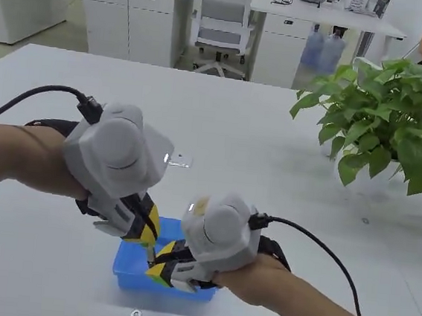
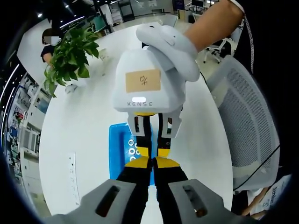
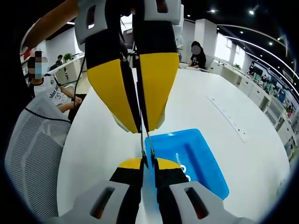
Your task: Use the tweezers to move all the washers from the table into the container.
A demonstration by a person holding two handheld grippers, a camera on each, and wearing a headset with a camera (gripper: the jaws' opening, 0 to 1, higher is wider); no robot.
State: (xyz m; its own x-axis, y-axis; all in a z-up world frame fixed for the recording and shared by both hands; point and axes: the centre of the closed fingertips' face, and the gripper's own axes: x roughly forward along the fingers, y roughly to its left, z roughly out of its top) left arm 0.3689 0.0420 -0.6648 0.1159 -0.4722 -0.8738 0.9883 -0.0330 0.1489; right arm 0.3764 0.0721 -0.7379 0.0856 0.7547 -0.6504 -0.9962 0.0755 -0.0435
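- The tips of the tweezers point(image 3: 139, 107) are hidden between the closed jaws of the right gripper point(image 3: 145, 164).
- The thin steel blades are also clamped by the left gripper point(image 3: 144, 128), above the blue container point(image 3: 205, 158).
- Small pale washers point(image 2: 132, 148) are seen inside it.
- One washer point(image 1: 135, 314) is left on the table point(image 1: 236, 130), near the container.

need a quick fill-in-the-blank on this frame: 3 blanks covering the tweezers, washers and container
1. In the right gripper view, the tweezers stick out from between the ___ jaw tips of the left gripper.
2. In the left gripper view, several washers lie ___ the blue container.
3. In the head view, one washer lies on the ___, just in front of the container.

Missing words: yellow; inside; table
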